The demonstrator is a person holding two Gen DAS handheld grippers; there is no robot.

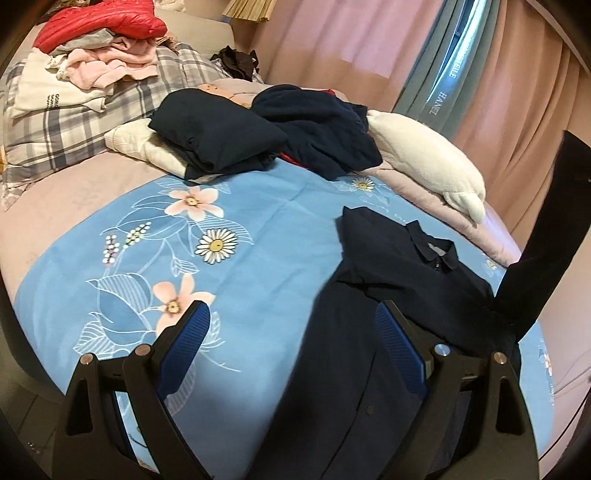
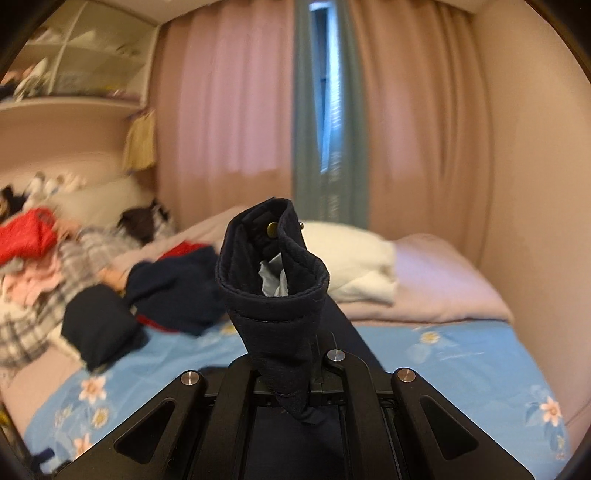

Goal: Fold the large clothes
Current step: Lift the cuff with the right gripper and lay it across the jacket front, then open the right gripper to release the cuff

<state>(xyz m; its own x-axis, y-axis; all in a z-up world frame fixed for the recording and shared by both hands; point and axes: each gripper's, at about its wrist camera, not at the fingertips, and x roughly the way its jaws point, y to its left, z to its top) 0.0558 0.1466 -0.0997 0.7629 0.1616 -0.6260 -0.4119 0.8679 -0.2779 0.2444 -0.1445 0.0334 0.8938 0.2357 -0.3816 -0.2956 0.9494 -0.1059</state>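
The dark navy collared shirt [image 1: 373, 325] lies on the light blue flowered bed sheet [image 1: 258, 236], in the lower right of the left wrist view. Its small collar [image 1: 432, 247] points toward the upper right, and the body is spread flat with a few soft creases. The cloth looks matte and rather thick. One sleeve [image 1: 554, 236] goes up from the shirt along the right edge of that frame, pulled straight like a dark band.

In my right wrist view, the end of this sleeve, the navy cuff [image 2: 273, 273], stands in the middle of the frame. It is curled into an open tube with a stitched hem, a small brass snap button [image 2: 272, 229] near the top and a pale lining inside. My right gripper [image 2: 295, 395] is pressed together and pinches the cuff at its lower end.

My left gripper [image 1: 291, 343] is spread wide over the sheet, with nothing between its ribbed blue pads [image 1: 184, 343]; the right-hand pad is over the edge of the shirt.

Farther back, in the upper middle of the left view, lie crumpled dark navy clothes [image 1: 266, 136], and a white fluffy pillow [image 1: 428, 162] is to their right. A red puffy jacket [image 1: 107, 22] tops a pile at the upper left. Pink pleated curtains [image 2: 229, 92] hang behind the bed.
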